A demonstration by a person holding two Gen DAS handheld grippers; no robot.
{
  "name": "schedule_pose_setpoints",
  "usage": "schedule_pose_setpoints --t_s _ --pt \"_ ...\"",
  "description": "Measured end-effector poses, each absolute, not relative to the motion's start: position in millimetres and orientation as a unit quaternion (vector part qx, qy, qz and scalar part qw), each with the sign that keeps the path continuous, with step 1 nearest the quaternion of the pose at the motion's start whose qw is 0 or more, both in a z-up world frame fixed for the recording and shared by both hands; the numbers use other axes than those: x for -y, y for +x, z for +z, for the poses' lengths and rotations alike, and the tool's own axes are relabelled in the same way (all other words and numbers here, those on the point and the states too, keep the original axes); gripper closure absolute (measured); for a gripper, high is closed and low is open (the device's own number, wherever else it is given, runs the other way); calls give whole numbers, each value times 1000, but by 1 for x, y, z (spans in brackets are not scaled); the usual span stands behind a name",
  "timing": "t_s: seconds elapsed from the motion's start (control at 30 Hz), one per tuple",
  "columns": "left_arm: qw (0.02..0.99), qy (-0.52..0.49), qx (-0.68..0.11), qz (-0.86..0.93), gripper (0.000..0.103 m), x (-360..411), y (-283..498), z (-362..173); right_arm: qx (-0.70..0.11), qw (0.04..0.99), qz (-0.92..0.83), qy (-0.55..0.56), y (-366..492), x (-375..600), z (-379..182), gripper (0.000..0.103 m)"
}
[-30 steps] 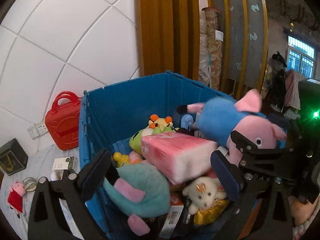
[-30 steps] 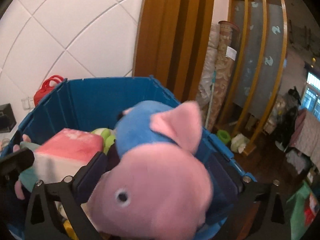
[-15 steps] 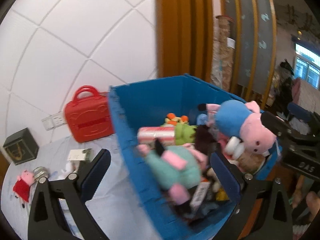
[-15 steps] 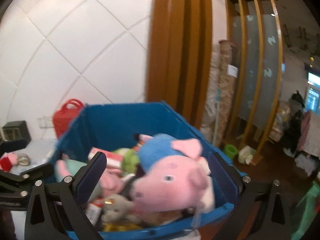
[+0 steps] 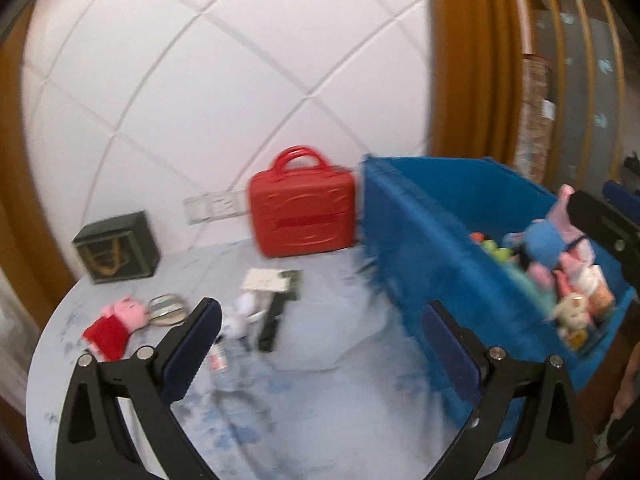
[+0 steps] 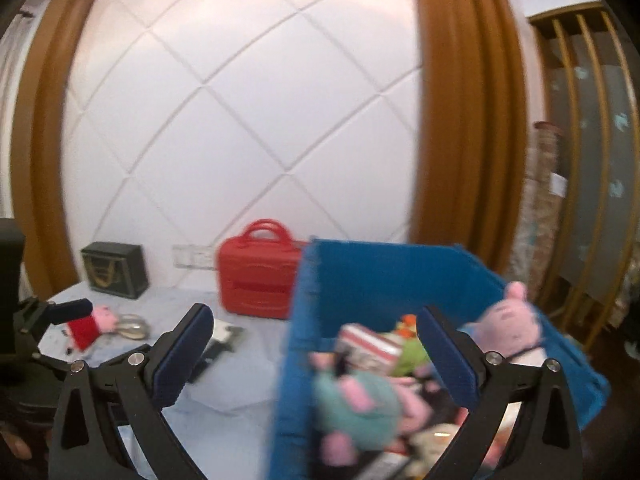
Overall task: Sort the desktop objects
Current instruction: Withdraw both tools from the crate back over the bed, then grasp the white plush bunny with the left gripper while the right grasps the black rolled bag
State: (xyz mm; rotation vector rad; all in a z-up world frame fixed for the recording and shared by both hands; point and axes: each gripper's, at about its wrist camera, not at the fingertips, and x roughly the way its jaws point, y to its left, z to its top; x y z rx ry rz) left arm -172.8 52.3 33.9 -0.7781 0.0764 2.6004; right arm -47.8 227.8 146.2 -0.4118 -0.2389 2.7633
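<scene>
Both tools are empty with their jaws spread wide: the left tool [image 5: 320, 344] hangs over the bench [image 5: 328, 392], the right tool [image 6: 316, 350] at the near wall of the blue bin [image 6: 380, 276]. This looks like the gap between drops, so the next move calls for picking a loose item: the red-dressed pig doll [image 5: 114, 322], the white plush [image 5: 240, 318] or the black gadget [image 5: 272, 320]. The bin holds a blue-shirted pig plush [image 5: 548, 240], a teal plush [image 6: 356, 400] and a pink-and-white pack [image 6: 366, 346].
</scene>
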Motion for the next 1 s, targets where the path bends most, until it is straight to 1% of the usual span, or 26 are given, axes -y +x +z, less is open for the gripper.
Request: schedule_pose_setpoints --t_s 0.17,0.27,0.47,0.73,1.0 --pt "178 -310 -40 933 2 3 -210 1 88 126 973 -173 -94 -181 125 0" --pt "162 -339 -31 926 2 34 -235 -23 83 108 970 -203 -130 -162 105 0" --pt "137 -391 -14 910 2 76 -285 -72 74 110 947 -292 -202 -152 49 0" --pt "149 -452 -4 880 2 76 -353 -137 43 119 912 -389 -293 -172 -22 0" --pt "172 -492 -22 853 2 43 -421 -199 17 139 877 -459 -371 -202 -91 0"
